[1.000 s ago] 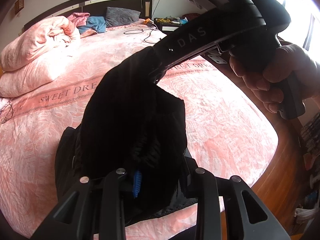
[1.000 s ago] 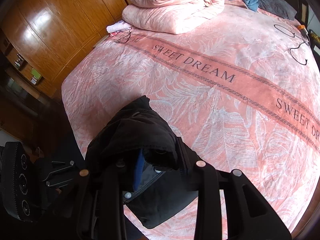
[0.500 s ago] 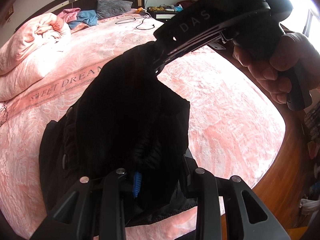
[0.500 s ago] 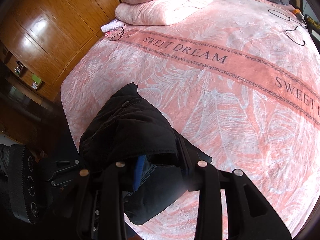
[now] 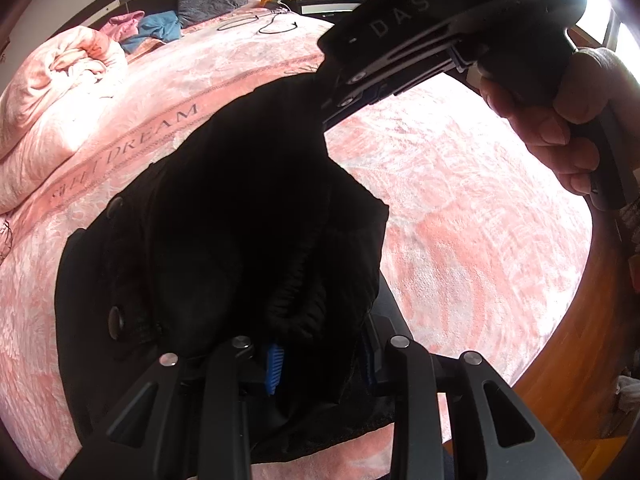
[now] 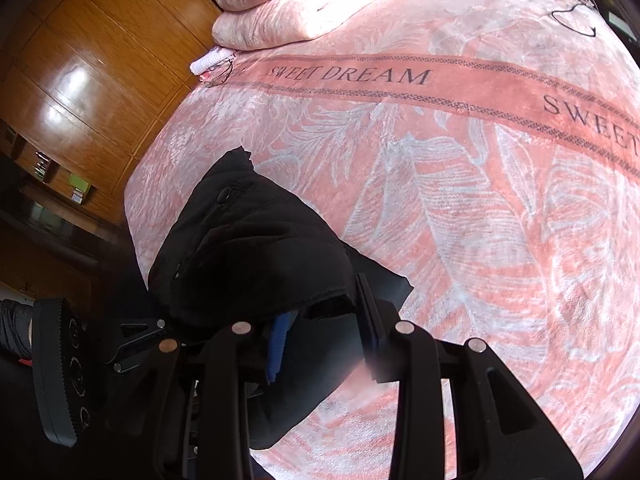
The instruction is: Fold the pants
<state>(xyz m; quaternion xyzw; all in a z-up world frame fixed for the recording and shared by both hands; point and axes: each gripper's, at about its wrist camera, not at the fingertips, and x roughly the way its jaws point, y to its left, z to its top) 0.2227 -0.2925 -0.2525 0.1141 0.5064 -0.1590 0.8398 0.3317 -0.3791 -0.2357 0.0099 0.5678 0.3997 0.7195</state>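
Observation:
The black pants (image 5: 240, 240) hang bunched between both grippers over the pink bed (image 5: 460, 200). My left gripper (image 5: 320, 360) has cloth filling its jaws and is shut on the pants' near edge. My right gripper shows in the left wrist view (image 5: 332, 92), gripped by a hand, pinching the pants' far upper edge. In the right wrist view the pants (image 6: 248, 248) bulge over my right gripper (image 6: 324, 332), which is shut on them. The lower layer lies on the bed. The left gripper's body (image 6: 60, 368) shows at the left edge.
A folded pink duvet (image 6: 304, 4) lies at the head of the bed, with pillows (image 5: 212, 2) and clothes behind. A black cable (image 5: 272, 26) lies on the blanket. A wooden wardrobe (image 6: 80, 80) stands beside the bed; wooden floor (image 5: 580, 360) lies past the bed's edge.
Both grippers have carried the held pants edge lower and further over the bed. The bunched cloth now covers more of the lower layer. Both grips unchanged.

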